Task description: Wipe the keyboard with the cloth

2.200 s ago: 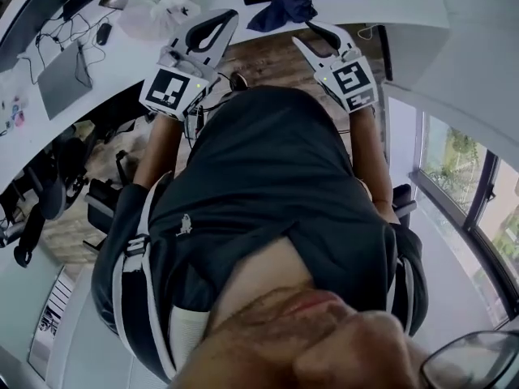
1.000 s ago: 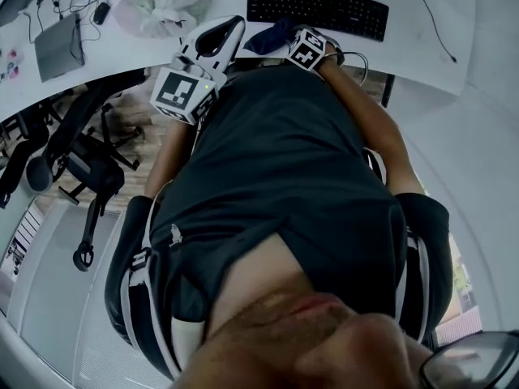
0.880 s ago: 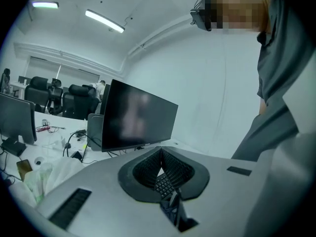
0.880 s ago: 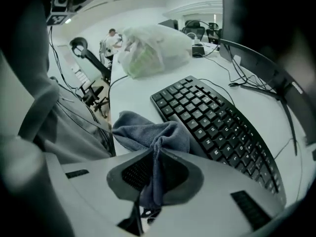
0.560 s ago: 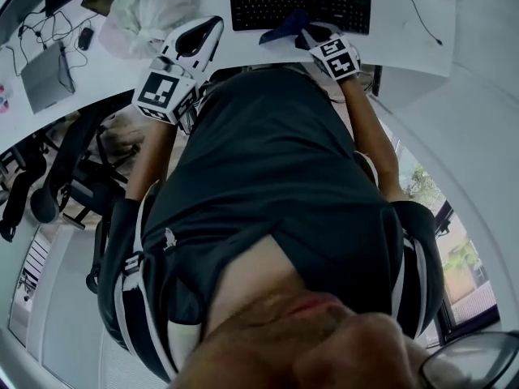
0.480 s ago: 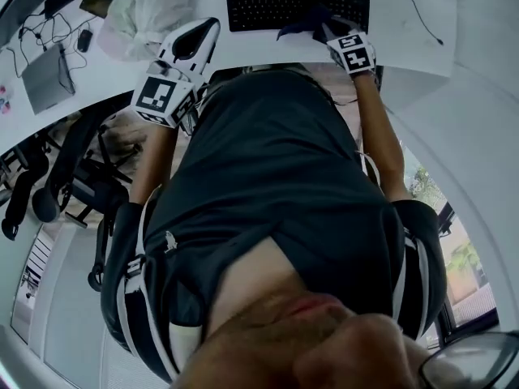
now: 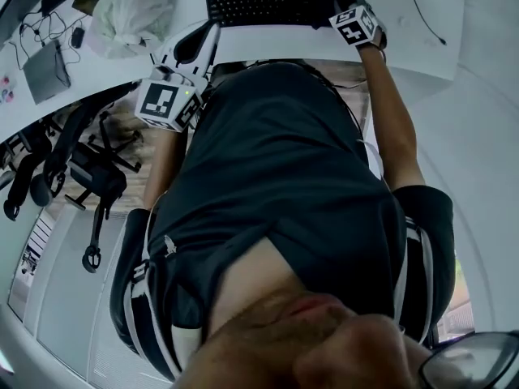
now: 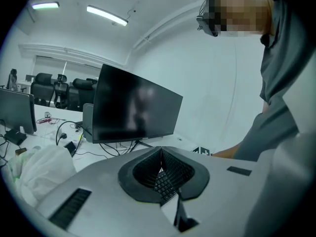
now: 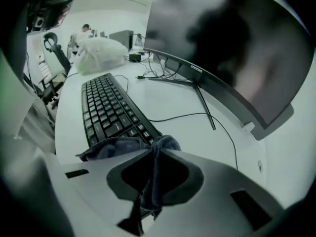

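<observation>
Cloth, dark, bunched: clamped in right gripper, whose jaws have just been closing on it; now at right end of keyboard, no longer at desk's near edge. Left gripper: jaws together, empty, near keyboard's left end. Wiping looks ready to start

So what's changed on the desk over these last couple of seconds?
The right tool reached the dark cloth lying at the desk edge, its jaws have just closed on it, and it dragged it rightwards to the right end of the keyboard. The left tool stayed shut and empty; the keyboard kept its place on the desk.
</observation>
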`<state>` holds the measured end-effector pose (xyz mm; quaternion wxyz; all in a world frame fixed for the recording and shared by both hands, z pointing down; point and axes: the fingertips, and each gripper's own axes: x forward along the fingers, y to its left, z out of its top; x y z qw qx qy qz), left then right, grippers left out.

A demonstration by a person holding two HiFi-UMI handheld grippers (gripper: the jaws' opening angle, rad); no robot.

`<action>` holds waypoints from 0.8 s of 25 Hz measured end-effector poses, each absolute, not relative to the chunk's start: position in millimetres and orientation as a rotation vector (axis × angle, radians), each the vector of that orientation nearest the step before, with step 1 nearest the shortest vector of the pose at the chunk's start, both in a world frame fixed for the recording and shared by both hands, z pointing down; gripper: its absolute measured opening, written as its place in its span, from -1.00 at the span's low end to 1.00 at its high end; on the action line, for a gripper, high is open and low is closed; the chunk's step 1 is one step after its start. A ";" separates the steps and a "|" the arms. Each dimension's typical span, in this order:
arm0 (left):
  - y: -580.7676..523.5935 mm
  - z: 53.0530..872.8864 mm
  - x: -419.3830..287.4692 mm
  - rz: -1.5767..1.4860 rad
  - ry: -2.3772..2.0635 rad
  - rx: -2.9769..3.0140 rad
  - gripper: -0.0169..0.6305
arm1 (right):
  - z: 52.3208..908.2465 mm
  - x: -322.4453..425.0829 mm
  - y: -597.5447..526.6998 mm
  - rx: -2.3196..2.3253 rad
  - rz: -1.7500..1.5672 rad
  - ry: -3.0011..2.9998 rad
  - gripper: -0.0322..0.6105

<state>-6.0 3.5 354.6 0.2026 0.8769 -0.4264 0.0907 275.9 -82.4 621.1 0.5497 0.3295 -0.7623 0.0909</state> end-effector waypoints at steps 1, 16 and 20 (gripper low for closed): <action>3.1 353.4 -2.9 0.254 -1.198 2.444 -0.93 | 620.2 278.3 -84.2 0.791 0.236 -1.822 -0.77; -3.2 353.2 -1.4 0.278 -1.213 2.437 -0.93 | 618.5 267.9 -89.2 0.864 0.368 -1.888 -0.77; -7.4 353.6 -4.2 0.274 -1.192 2.447 -0.93 | 613.6 298.5 -104.7 1.022 0.495 -1.822 -0.77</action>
